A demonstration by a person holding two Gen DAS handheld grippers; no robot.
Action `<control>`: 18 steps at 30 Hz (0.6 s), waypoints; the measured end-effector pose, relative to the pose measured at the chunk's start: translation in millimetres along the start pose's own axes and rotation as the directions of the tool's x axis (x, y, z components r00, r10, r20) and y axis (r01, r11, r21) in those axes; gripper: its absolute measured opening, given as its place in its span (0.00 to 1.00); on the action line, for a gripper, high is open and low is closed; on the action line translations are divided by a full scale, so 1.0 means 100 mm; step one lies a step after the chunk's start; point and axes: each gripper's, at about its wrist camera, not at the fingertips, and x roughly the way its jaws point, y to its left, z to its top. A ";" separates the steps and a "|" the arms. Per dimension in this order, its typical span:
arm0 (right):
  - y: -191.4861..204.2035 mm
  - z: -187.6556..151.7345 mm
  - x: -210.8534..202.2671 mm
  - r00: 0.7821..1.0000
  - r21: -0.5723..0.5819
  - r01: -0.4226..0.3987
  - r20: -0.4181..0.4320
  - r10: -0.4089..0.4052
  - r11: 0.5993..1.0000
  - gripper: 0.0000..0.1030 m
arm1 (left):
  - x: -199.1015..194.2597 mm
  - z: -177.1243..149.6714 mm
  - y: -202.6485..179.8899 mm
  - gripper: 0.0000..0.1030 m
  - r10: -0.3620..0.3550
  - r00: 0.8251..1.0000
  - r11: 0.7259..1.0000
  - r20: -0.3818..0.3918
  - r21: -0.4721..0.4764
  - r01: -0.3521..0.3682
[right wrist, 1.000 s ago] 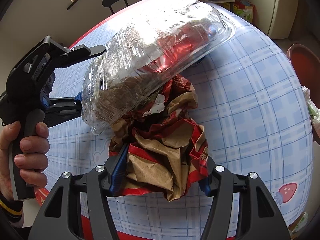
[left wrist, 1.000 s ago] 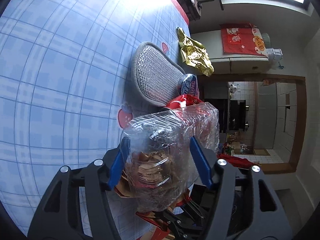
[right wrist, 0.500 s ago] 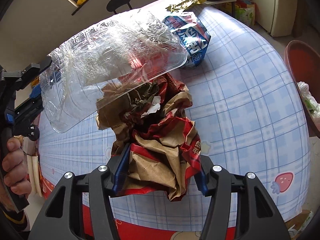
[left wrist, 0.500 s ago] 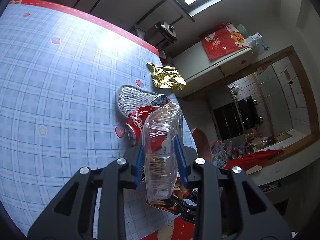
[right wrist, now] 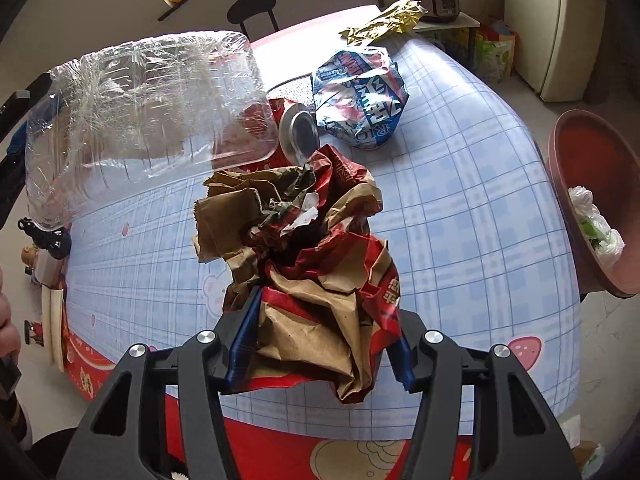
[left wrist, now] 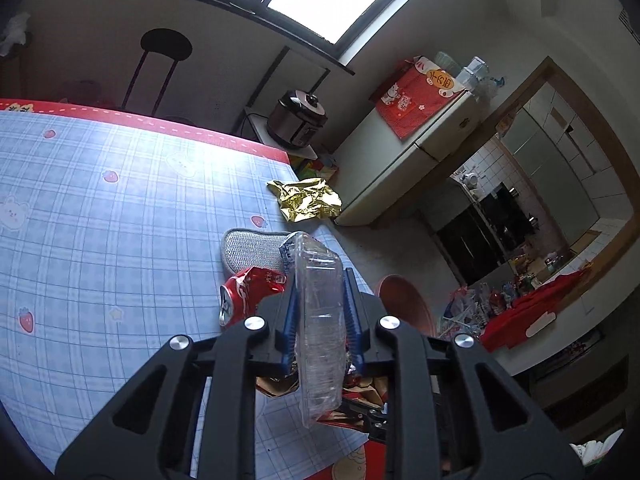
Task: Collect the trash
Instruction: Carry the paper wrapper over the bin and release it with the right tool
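My left gripper (left wrist: pixel 320 312) is shut on a clear plastic food tray (left wrist: pixel 320 320), held edge-on above the table; the tray also shows in the right wrist view (right wrist: pixel 144 120). My right gripper (right wrist: pixel 320 328) is shut on a crumpled brown and red paper bag (right wrist: pixel 312 264), lifted over the table's near edge. A crushed red cola can (left wrist: pixel 248 292) lies on the blue checked tablecloth (left wrist: pixel 100 232). A blue and white snack wrapper (right wrist: pixel 360 96) and a crumpled gold foil (left wrist: pixel 306 200) lie farther back. The red-brown trash bin (right wrist: pixel 592 184) stands right of the table.
A grey mesh pad (left wrist: pixel 252 248) lies under the wrapper. A pressure cooker (left wrist: pixel 298 120) sits on a stand beyond the table, with a black stool (left wrist: pixel 160 64) and a fridge (left wrist: pixel 404 160) nearby. The bin also shows in the left wrist view (left wrist: pixel 404 304).
My left gripper has lifted and turned the clear tray away from the paper bag, so it now stands edge-on. My right gripper keeps hold of the paper bag, raised slightly.
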 end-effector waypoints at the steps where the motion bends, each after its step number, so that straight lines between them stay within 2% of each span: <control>1: -0.01 0.00 -0.03 1.000 0.005 -0.001 0.006 0.001 1.000 0.53 | -0.03 0.01 -0.03 0.22 0.003 1.000 1.000 0.011 0.009 -0.003; 6: -0.07 0.01 -0.25 0.998 0.003 0.009 0.064 -0.009 1.000 0.53 | -0.21 0.10 -0.17 0.18 0.032 0.997 0.998 0.071 0.051 -0.035; 12: -0.24 0.08 -0.59 0.988 0.020 0.030 0.150 -0.033 0.999 0.53 | -0.40 0.20 -0.28 0.18 0.054 0.992 0.994 0.117 0.088 -0.065; 15: -0.38 0.13 -0.83 0.975 0.029 0.075 0.210 -0.079 0.997 0.53 | -0.47 0.26 -0.33 0.18 0.054 0.989 0.993 0.134 0.094 -0.067; 18: -0.61 0.23 -1.11 0.951 0.056 0.139 0.271 -0.149 0.989 0.53 | -0.54 0.31 -0.42 0.18 0.052 0.986 0.991 0.156 0.112 -0.069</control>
